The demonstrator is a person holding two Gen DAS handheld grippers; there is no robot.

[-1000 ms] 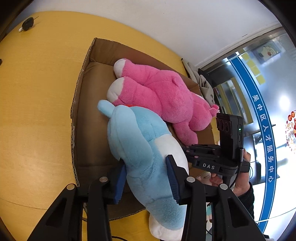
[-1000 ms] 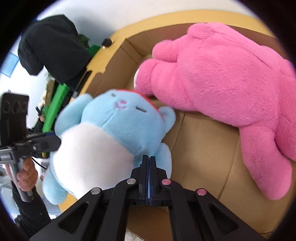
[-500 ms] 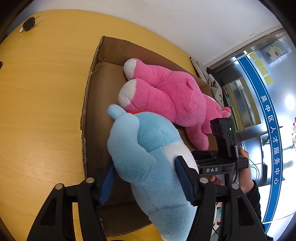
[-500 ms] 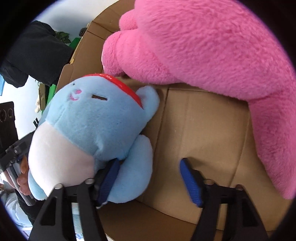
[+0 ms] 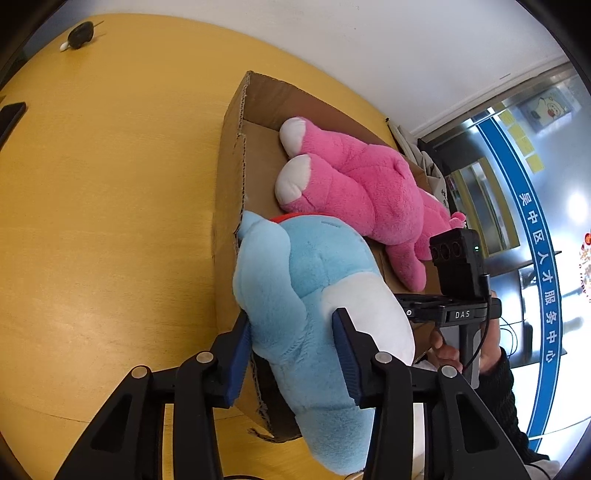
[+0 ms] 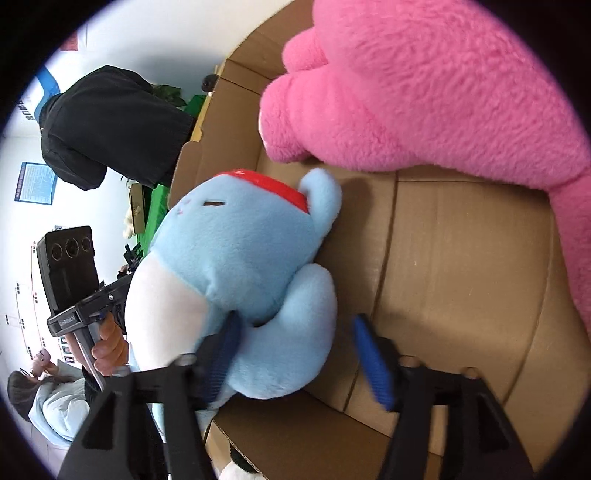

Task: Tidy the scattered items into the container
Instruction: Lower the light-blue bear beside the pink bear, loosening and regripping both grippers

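Observation:
A blue and white plush toy (image 5: 306, 295) leans head-first into the open cardboard box (image 5: 236, 155), its lower body over the box's near wall. My left gripper (image 5: 291, 350) is shut on its body. A big pink plush toy (image 5: 369, 192) lies in the box beyond it. In the right wrist view the blue plush (image 6: 236, 266) is at the left, the pink plush (image 6: 443, 92) fills the top right, and the box floor (image 6: 461, 277) is bare between them. My right gripper (image 6: 295, 354) is open, with the blue plush's arm between its fingers.
The box stands on a yellow wooden table (image 5: 110, 203). A small black object (image 5: 79, 35) and a dark phone (image 5: 11, 114) lie at the table's far left. A black garment (image 6: 110, 125) and a seated person (image 6: 48, 402) are beyond the box.
My right gripper has opened from shut and moved lower into the box beside the blue plush. My left gripper has carried the blue plush toward the box's near left wall.

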